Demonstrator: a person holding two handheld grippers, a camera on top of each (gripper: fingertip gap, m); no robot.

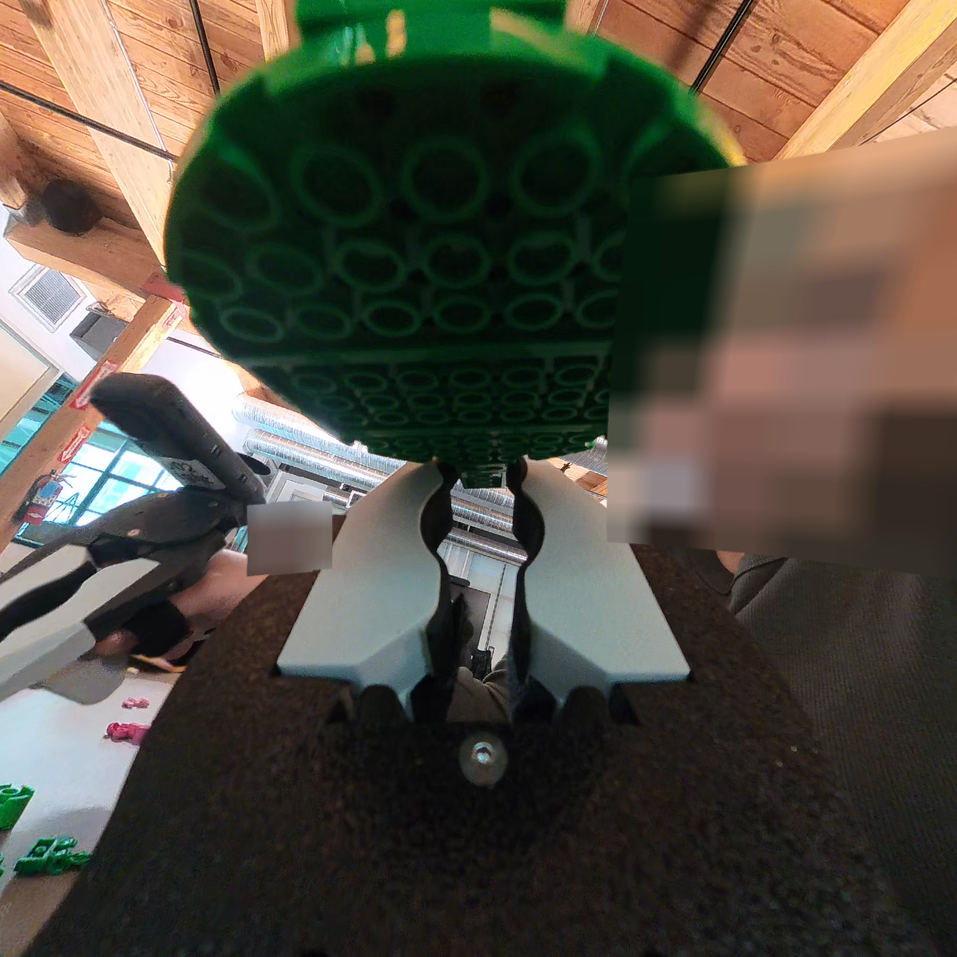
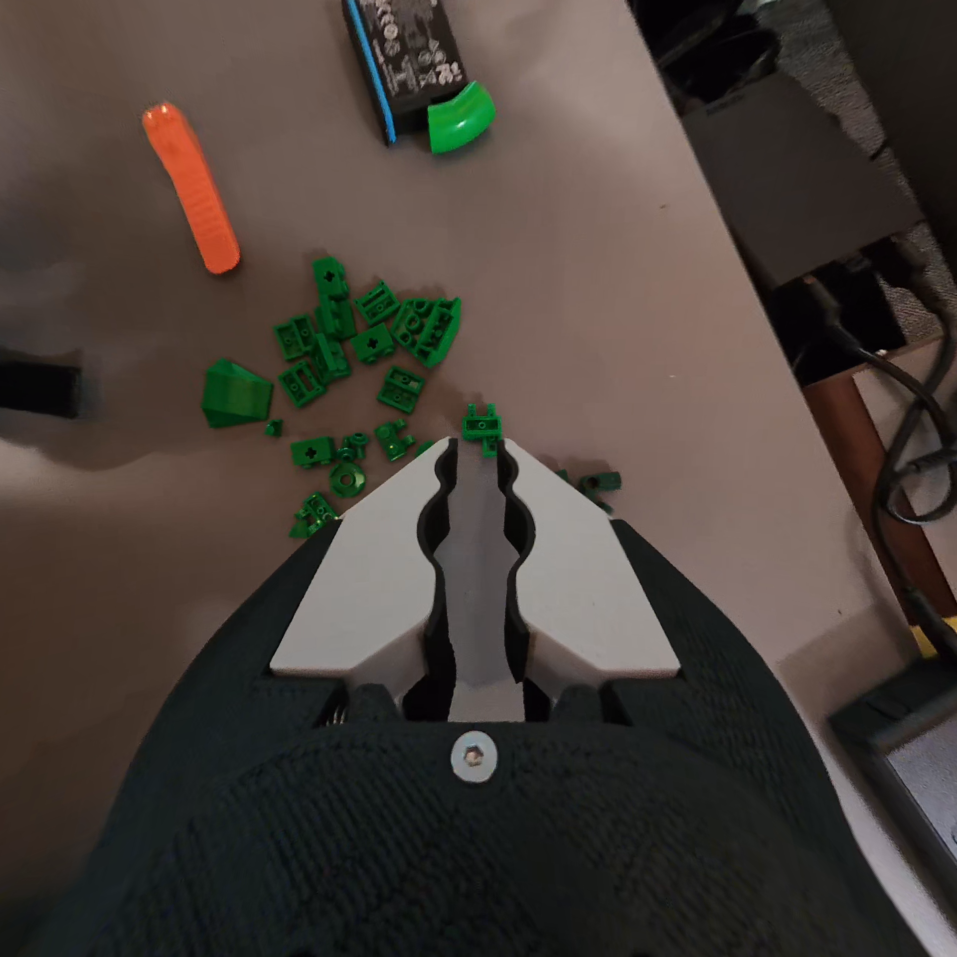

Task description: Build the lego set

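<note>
The round green studded-plastic lego assembly [image 1: 414, 248], likely light and rigid yet liable to pivot, hangs raised and pinched at its rim by the left gripper [image 1: 479, 479], while the right gripper [image 2: 476, 445] hovers parted, empty, over loose green bricks [image 2: 357, 352].

Left wrist view: the round green build [image 1: 414, 259] is out of focus and runs off the picture at 12 o'clock, so its top side is hidden. A mosaic patch covers its 3 o'clock rim. The left hand-held gripper [image 1: 479, 479] pinches its lower edge; the contact spot is dark and hard to read.

The right hand-held gripper [image 1: 103, 559] is cut off at 9 o'clock, tips out of frame.

Right wrist view: the black box [image 2: 409, 62] is cropped at 12 o'clock. Green pieces [image 2: 590, 484] at 3 o'clock of the fingers sit partly hidden behind them. The orange tool [image 2: 191, 191] is blurred. A dark object [image 2: 36, 383] at 9 o'clock is cut off, kind unclear.
</note>
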